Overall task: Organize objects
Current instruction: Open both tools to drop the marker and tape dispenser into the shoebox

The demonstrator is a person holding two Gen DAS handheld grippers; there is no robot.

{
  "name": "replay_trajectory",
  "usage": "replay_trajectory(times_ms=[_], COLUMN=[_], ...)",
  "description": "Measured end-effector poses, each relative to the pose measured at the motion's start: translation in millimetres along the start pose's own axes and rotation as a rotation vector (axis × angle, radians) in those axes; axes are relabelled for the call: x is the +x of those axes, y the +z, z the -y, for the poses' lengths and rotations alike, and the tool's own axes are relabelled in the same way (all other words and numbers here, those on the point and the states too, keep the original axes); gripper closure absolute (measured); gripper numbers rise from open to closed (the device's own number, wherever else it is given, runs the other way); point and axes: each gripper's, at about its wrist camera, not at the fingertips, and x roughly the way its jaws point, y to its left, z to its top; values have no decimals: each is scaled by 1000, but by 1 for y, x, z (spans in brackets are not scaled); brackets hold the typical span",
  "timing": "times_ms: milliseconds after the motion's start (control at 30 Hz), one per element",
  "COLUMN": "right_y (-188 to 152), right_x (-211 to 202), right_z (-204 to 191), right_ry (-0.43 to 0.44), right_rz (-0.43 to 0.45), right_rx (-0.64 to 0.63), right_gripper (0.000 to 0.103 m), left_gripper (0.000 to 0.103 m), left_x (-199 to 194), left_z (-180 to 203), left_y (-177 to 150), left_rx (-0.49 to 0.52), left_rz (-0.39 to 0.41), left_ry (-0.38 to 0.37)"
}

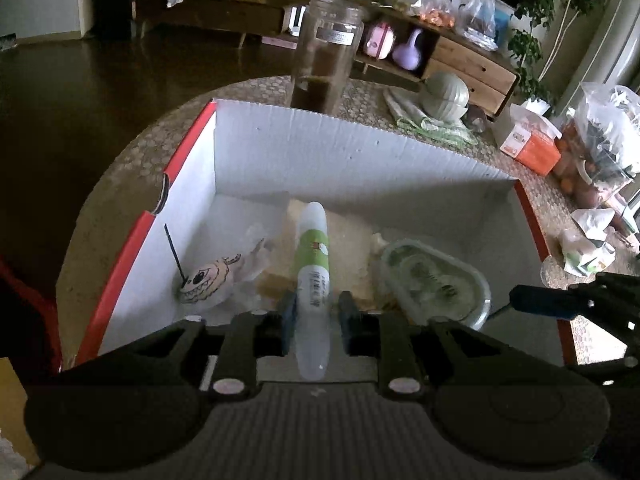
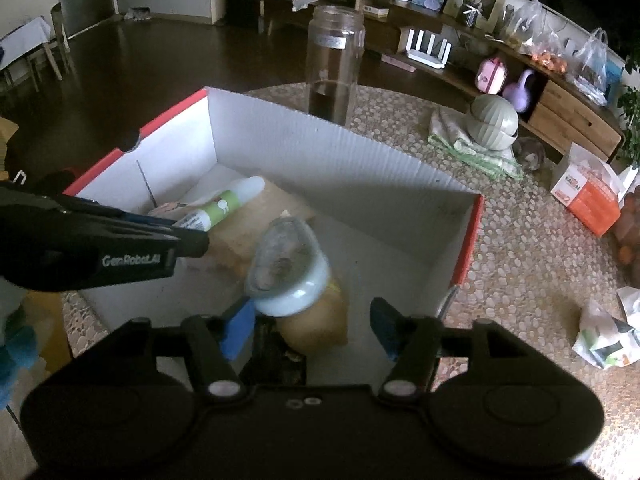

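Standing on a round pebble-patterned surface (image 2: 520,240): red-and-white box (image 1: 320,148), glass jar (image 2: 334,60) behind it; dark floor and a wooden sideboard (image 2: 568,108) beyond. Left gripper (image 1: 316,312) jaws slightly apart around a white-green tube (image 1: 314,260) over the box; right gripper (image 2: 312,320) jaws apart, blue-collared bottle (image 2: 288,276) between them, inside the box.

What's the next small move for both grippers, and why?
Probably lift both clear of the box. The left gripper stands slightly apart around the tube, the right gripper wide of the baby bottle, and both items sit inside.
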Motion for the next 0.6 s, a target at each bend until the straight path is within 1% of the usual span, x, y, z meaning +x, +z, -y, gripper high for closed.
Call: replay_trajectory(times_ms=[67,100,133,267,367,600], right_y=[-2,-4,-5,-9,-14,-28], right_x=[-7,-11,-14,-30,-42,-77], right_z=[2,3,4,8,11,18], right_ry=[8,13,14,27,40,65], right_rz=[10,16,21,42,60,111], right_rx=[3,2,3,15,23,33], right_gripper=[39,39,39,39,38,37], left_gripper=[52,30,27,27,27,27], left_x=[-5,-8,-12,-23,-32,-54], left_z=[2,3,4,11,17,33], left_y=[-2,-3,-5,-8,-12,-20], left_rx=[10,13,16,28,43,60], left_rz=[15,27,41,54,63,87], left_ry=[6,8,8,3,14,1])
